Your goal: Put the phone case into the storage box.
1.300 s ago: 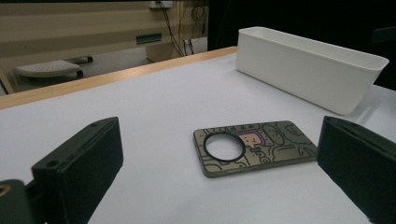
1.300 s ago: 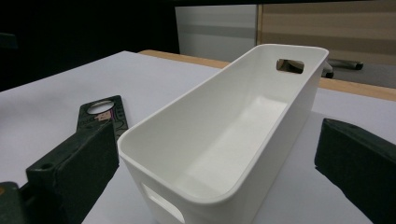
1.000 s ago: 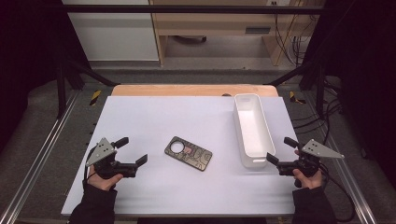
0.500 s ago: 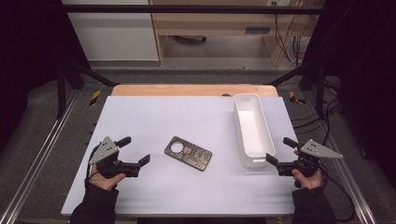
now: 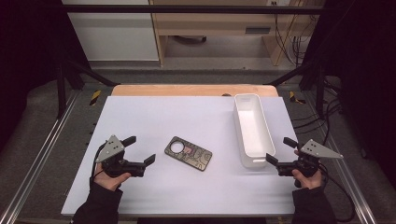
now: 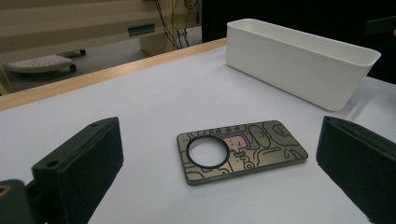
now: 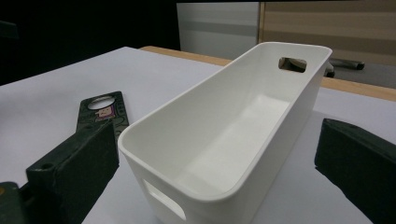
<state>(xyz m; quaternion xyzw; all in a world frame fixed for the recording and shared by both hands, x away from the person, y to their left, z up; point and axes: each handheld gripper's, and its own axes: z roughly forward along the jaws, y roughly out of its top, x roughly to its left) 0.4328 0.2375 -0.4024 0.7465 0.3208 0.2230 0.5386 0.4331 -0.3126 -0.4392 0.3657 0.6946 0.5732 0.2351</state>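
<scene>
Left gripper point(image 5: 138, 149) gapes wide beside a patterned phone case point(image 5: 188, 153) on the desk point(image 5: 187, 116); right gripper point(image 5: 279, 150), equally wide, faces a white bin point(image 5: 253, 130)

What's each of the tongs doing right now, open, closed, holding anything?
Left tongs: open, holding nothing, aimed at the phone case.
Right tongs: open, holding nothing, facing the near end of the white bin.

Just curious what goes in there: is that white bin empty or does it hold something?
Empty. The bin shows only its bare white floor and walls; the phone case lies outside it on the table.
</scene>
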